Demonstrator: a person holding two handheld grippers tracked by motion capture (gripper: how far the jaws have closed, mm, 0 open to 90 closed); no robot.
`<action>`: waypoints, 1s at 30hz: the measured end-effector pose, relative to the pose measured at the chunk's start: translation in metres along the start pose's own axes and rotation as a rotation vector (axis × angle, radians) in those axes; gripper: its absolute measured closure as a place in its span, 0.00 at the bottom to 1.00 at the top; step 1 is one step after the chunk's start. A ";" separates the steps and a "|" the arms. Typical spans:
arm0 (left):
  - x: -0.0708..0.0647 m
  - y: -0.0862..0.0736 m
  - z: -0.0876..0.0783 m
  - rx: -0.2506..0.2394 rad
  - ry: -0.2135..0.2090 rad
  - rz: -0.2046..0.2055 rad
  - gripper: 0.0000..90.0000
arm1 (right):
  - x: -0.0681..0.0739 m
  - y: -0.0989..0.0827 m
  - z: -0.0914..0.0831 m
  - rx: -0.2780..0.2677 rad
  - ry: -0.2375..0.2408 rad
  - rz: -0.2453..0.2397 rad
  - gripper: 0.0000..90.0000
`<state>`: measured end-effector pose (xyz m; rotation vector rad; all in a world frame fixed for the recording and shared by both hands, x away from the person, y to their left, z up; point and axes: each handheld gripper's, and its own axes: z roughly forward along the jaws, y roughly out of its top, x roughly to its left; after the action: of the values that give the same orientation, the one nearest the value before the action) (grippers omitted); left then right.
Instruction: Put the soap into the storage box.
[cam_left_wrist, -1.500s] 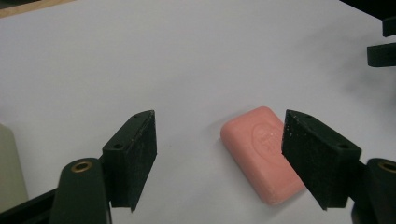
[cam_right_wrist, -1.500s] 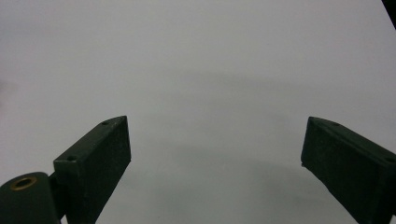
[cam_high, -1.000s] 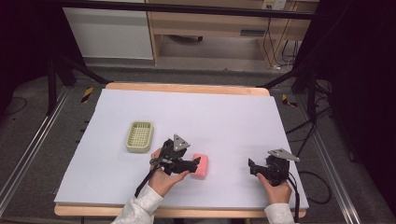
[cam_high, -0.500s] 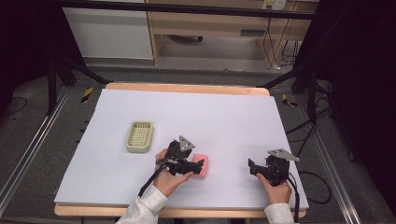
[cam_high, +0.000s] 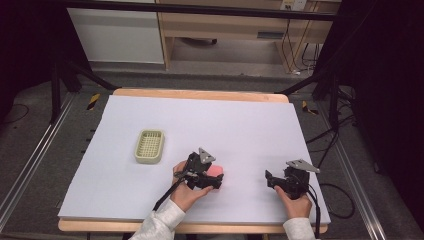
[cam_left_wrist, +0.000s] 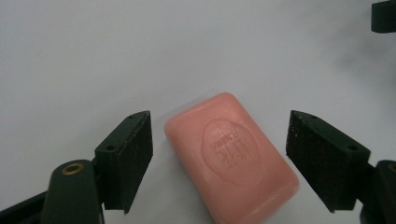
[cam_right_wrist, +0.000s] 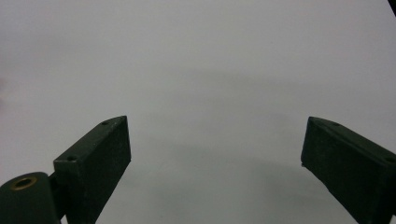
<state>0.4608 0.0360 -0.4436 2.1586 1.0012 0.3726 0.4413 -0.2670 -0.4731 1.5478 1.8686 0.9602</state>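
Here the left gripper (cam_left_wrist: 219, 163) fingers, just opening, straddle the pink soap (cam_left_wrist: 231, 156) untouched; right gripper (cam_right_wrist: 215, 163) fingers wide, empty.

A dim workroom around a lit, white-covered worktop

The worktop (cam_high: 200, 120) is a wooden board whose pale edge shows along the far and near sides, overlaid with a plain white sheet. It stands on a grey carpeted floor (cam_high: 65, 135), with metal rails (cam_high: 30, 165) running along both sides and black stand legs (cam_high: 70, 75) angled in at the far corners. Beyond it stand a white cabinet (cam_high: 115, 30) and a light wooden shelf unit (cam_high: 225, 30). Black cables (cam_high: 340, 150) trail over the floor at the right, where the room falls into darkness.
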 end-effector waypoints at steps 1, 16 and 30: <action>-0.001 0.000 0.001 0.000 0.000 -0.004 0.25 | 0.000 0.000 0.000 0.001 0.000 0.000 0.10; -0.004 -0.001 0.019 0.049 0.009 -0.021 0.23 | 0.000 0.000 0.001 0.008 0.002 -0.003 0.10; -0.003 -0.002 0.024 0.076 0.007 -0.049 0.22 | 0.001 0.000 0.001 0.014 0.008 -0.002 0.10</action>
<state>0.4698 0.0229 -0.4615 2.1968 1.0866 0.3239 0.4422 -0.2662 -0.4741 1.5520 1.8866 0.9556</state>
